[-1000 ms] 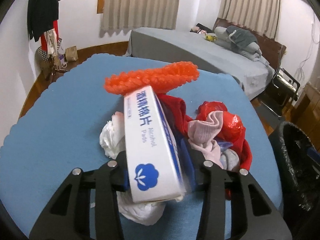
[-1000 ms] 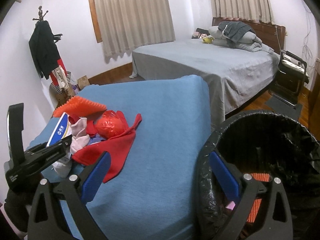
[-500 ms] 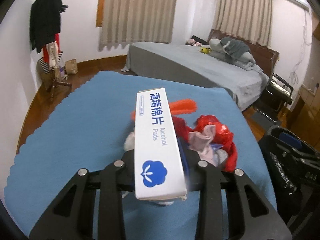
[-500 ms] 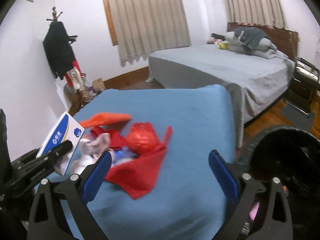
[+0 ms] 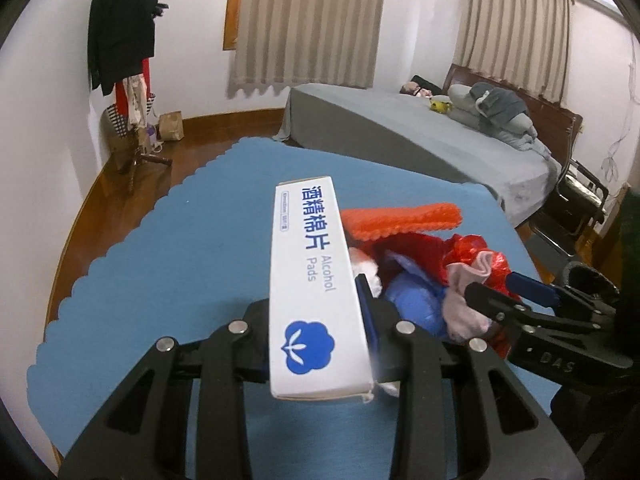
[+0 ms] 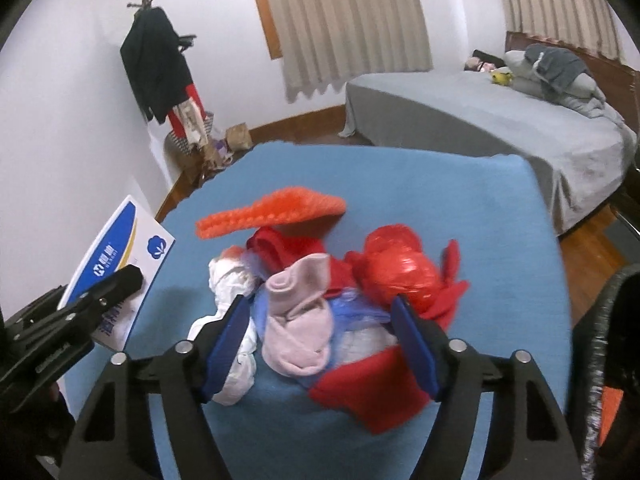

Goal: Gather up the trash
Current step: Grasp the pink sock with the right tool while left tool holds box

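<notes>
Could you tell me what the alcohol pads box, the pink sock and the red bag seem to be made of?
The alcohol pads box, clamped in the left gripper, looks like thin matte printed cardboard, with crisp folded edges. The pink sock, between the open right gripper's fingers, looks like soft knit fabric with a ribbed cuff. The red bag looks like thin glossy plastic film, crinkled and shiny.

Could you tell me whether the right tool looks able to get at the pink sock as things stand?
Probably yes. The right tool is open, with the pink sock lying on top of the pile between its fingers and nothing covering it. The left tool, shut on the alcohol pads box, is off to the side.
</notes>
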`<state>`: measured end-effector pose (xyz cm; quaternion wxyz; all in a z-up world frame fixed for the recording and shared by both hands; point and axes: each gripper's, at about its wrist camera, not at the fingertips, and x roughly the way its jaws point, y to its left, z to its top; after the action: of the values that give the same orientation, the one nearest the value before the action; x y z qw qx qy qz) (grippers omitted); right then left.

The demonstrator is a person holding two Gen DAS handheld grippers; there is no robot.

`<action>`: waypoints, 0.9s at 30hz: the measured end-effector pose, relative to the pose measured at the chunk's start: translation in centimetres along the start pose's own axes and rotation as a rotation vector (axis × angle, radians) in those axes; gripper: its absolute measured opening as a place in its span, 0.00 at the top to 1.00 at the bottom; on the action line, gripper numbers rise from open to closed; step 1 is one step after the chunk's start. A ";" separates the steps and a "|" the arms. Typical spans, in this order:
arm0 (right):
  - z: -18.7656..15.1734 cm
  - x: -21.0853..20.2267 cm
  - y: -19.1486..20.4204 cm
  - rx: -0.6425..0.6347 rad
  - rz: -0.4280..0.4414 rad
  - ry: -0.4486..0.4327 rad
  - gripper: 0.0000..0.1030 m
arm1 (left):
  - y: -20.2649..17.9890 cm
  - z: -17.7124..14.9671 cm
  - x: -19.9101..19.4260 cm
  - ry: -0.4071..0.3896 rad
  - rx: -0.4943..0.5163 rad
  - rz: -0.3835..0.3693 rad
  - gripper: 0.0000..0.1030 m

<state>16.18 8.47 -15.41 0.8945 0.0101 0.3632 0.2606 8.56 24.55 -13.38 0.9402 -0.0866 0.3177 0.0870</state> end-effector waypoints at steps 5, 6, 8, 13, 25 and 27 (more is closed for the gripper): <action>-0.4 1.4 0.7 -0.028 -0.022 0.038 0.43 | 0.9 -0.2 0.3 0.011 -0.016 0.009 0.69; -0.5 1.6 0.9 -0.042 -0.032 0.042 0.48 | 1.0 -0.2 0.4 0.013 -0.019 0.009 0.69; -0.4 1.8 1.2 -0.058 -0.010 0.052 0.59 | 1.1 -0.4 0.3 0.015 -0.022 0.008 0.69; 0.0 1.1 1.7 -0.079 0.043 0.048 0.67 | 1.0 -0.4 0.2 0.012 -0.021 0.005 0.69; 1.3 -4.6 0.6 -0.021 0.119 -0.048 0.67 | -1.4 0.2 -1.6 -0.025 0.015 -0.012 0.69; 1.3 -5.0 0.4 -0.021 0.113 -0.051 0.67 | -2.2 0.2 -1.9 -0.030 0.026 -0.026 0.69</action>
<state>13.84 6.63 -11.20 0.8873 0.0279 0.3366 0.3139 7.67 22.27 -11.84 0.9470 -0.0772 0.3036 0.0717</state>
